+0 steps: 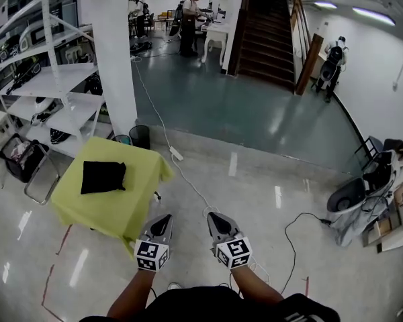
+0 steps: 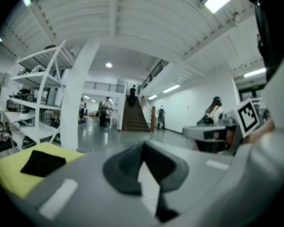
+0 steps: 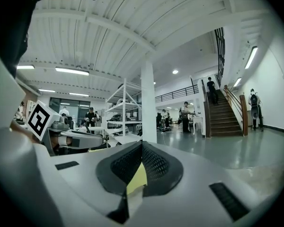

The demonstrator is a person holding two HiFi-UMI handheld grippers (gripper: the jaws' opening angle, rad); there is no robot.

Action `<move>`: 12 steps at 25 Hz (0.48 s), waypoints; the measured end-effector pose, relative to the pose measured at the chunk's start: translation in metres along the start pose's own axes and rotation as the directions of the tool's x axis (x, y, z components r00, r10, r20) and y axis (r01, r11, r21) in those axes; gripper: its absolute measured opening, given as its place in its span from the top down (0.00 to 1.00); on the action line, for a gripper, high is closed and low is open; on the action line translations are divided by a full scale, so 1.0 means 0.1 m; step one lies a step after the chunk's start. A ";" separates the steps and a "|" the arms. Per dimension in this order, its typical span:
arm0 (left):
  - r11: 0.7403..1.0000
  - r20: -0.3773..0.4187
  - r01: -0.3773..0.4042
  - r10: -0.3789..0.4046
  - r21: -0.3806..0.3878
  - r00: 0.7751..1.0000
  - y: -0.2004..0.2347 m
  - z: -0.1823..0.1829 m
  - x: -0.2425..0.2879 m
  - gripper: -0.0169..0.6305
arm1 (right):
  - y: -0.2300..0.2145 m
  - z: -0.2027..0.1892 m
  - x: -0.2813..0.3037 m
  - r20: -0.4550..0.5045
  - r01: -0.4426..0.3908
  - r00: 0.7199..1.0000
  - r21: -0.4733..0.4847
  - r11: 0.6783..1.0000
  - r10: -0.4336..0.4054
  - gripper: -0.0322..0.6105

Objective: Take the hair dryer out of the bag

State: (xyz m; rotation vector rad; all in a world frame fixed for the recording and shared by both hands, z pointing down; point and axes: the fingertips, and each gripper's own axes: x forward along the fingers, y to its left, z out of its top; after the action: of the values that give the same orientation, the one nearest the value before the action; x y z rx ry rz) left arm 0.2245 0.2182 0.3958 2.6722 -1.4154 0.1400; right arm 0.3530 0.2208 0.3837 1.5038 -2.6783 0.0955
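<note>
hair dryer: not visible in any view. we judge it to be inside the bag (image 1: 103,177), a flat black pouch lying on the table (image 1: 138,213), on the left part of the yellow-green top, away from the edges. no opening of the bag can be made out from here. the left gripper (image 1: 162,219) has its jaws pressed together with nothing between them. the right gripper (image 1: 215,218) is in the same condition, jaws together and empty; the yellow strip seen through its jaw gap is the table beyond it, not a held item. both grippers point roughly level. the left one is just beside the near corner of the table, the right one is over bare floor (image 1: 269,180), and both are well apart from the bag. we rate the task as not begun: the bag is untouched and nothing has been withdrawn. remaining steps, in our judgement: bring both grippers over the table, spread the jaws, pin or lift the bag with one gripper, find its mouth, grip the dryer with the other, and pull it clear.
</note>
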 end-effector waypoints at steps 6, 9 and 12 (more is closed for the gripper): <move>1.000 -0.019 0.002 -0.002 0.016 1.000 0.14 -0.11 -0.07 0.96 | 0.23 -0.11 0.14 -0.024 -0.026 0.999 0.008 1.000 0.027 0.94; 1.000 -0.026 0.006 -0.005 0.016 1.000 0.21 -0.14 -0.01 0.96 | 0.21 -0.12 0.28 -0.024 -0.036 0.999 0.024 0.999 0.037 0.94; 1.000 -0.033 -0.008 0.009 0.020 0.999 0.33 -0.14 0.12 0.96 | 0.10 -0.09 0.48 -0.015 -0.048 0.999 0.032 0.998 0.049 0.94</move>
State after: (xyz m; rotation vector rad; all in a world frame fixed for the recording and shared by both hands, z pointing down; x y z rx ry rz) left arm 0.2038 0.1916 0.4128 2.6673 -1.4230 0.1993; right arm 0.3198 0.1860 0.3964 1.4405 -2.7138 0.1530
